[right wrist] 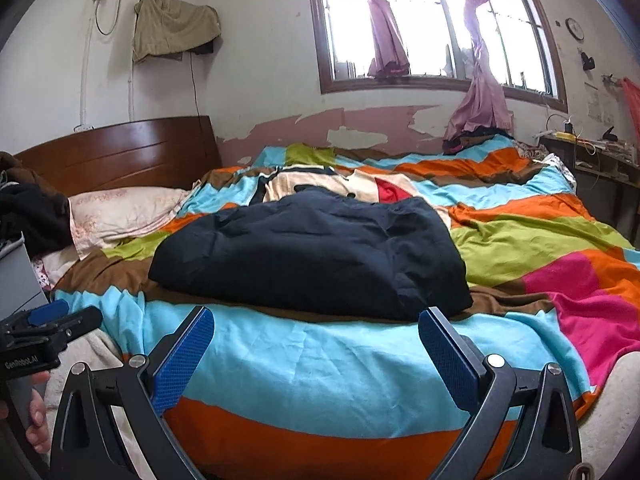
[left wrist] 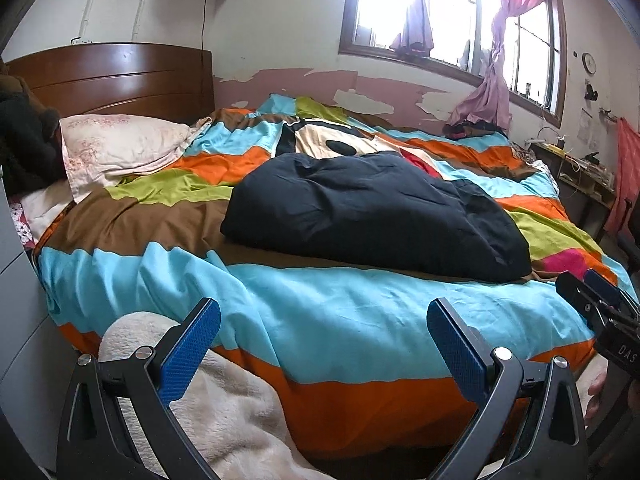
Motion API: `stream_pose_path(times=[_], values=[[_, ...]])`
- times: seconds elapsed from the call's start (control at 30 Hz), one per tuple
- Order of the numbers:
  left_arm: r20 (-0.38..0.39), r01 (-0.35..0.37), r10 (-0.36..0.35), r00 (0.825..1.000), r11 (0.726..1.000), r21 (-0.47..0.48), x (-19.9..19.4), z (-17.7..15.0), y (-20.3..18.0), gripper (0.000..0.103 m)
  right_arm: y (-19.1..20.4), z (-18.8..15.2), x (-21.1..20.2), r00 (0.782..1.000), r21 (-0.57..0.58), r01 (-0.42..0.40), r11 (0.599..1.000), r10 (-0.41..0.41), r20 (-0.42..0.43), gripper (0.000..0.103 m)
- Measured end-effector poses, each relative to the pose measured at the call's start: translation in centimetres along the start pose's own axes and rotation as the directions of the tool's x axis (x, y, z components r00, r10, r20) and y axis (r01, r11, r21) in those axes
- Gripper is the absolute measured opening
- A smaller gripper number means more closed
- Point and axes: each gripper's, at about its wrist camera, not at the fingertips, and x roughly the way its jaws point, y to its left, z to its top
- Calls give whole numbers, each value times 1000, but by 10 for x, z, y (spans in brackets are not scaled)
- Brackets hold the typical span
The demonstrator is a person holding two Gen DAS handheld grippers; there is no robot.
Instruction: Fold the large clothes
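A dark navy garment (left wrist: 372,212) lies folded into a thick bundle on the striped bedspread (left wrist: 320,320), in the middle of the bed. The right wrist view shows the same garment (right wrist: 312,256) just beyond my fingers. My left gripper (left wrist: 324,320) is open over the bed's near edge, short of the garment, with nothing between its blue pads. My right gripper (right wrist: 316,328) is open too, close to the garment's near edge and empty. Each gripper appears at the side of the other's view, right gripper (left wrist: 592,292), left gripper (right wrist: 60,316).
A pink pillow (left wrist: 120,148) lies by the wooden headboard (left wrist: 120,76). A cream fleece blanket (left wrist: 224,408) hangs over the near edge. A cream, black and red cloth (right wrist: 340,184) lies behind the garment. A cluttered desk (right wrist: 596,160) stands at the right, under the window (right wrist: 432,20).
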Motion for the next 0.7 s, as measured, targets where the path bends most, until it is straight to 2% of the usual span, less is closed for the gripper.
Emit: stream_pose_path(times=[0.7], values=[[9,-4,4,1000,999,37,0,-1,-5,101,1,-3,4,1000,0,-4,1000,4,-18,103]])
